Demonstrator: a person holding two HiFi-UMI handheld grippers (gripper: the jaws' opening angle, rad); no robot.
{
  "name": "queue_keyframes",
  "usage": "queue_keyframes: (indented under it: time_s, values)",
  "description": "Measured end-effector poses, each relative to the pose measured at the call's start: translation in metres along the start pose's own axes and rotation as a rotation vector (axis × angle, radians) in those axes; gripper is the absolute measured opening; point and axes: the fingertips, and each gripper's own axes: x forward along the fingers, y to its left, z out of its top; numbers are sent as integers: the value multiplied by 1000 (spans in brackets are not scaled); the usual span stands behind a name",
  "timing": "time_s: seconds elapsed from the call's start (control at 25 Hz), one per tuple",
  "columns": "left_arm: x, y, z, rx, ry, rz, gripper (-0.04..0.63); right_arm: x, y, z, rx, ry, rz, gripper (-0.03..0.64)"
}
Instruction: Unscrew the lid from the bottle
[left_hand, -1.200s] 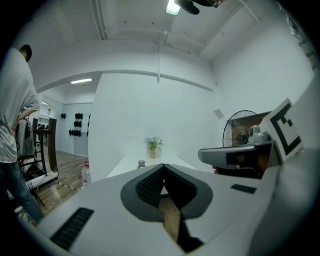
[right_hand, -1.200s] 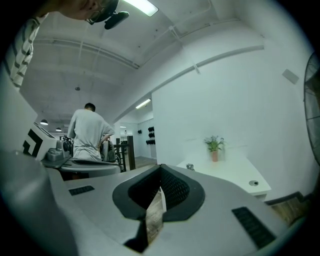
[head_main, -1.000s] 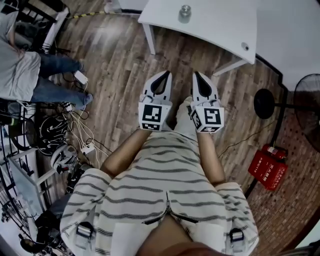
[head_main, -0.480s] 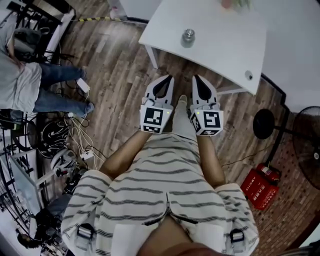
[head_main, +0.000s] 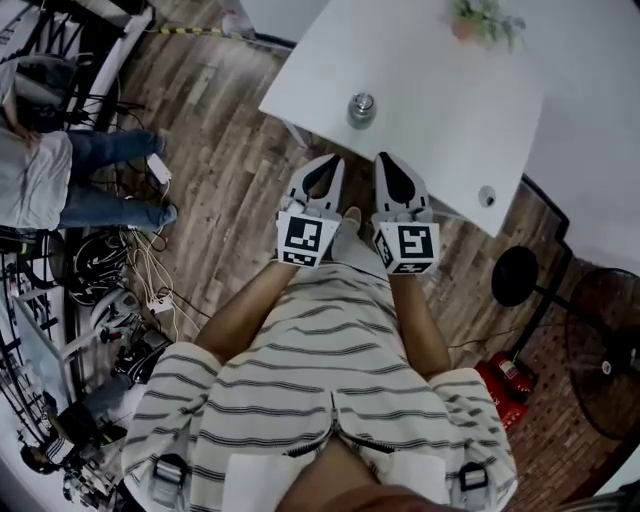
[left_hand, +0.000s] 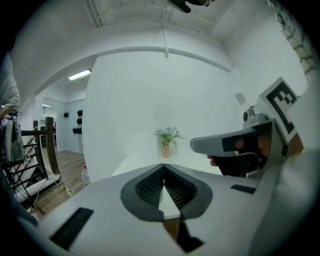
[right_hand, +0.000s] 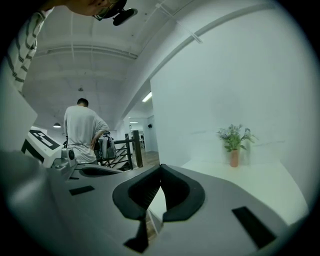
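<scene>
The approach is in hand. The bottle (head_main: 358, 118), its lid (head_main: 362, 101) on, stands untouched at the near edge of the white surface (head_main: 430, 95). The left tool (head_main: 330, 165) and right tool (head_main: 388, 163), both clenched and empty, hang just short of the bottle. Next they likely must open, one clamping the body and the other the lid. A potted plant (head_main: 485, 20) sits well beyond the bottle, and nothing blocks the way.
</scene>
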Motion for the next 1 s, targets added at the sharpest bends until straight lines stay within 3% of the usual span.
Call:
queue_keyframes:
  time_s: [0.48,0.84,1.0]
  values:
    - [61,19,-30,-35,84,46,10,51,-37,-29,18,92,56,12]
    - [110,39,-69,-72,141,12,122,101,-54,-60,-1,169,98,131]
    - [125,37,-82,-45,158,-9,158,114,-57,-72,-3,200,125,182]
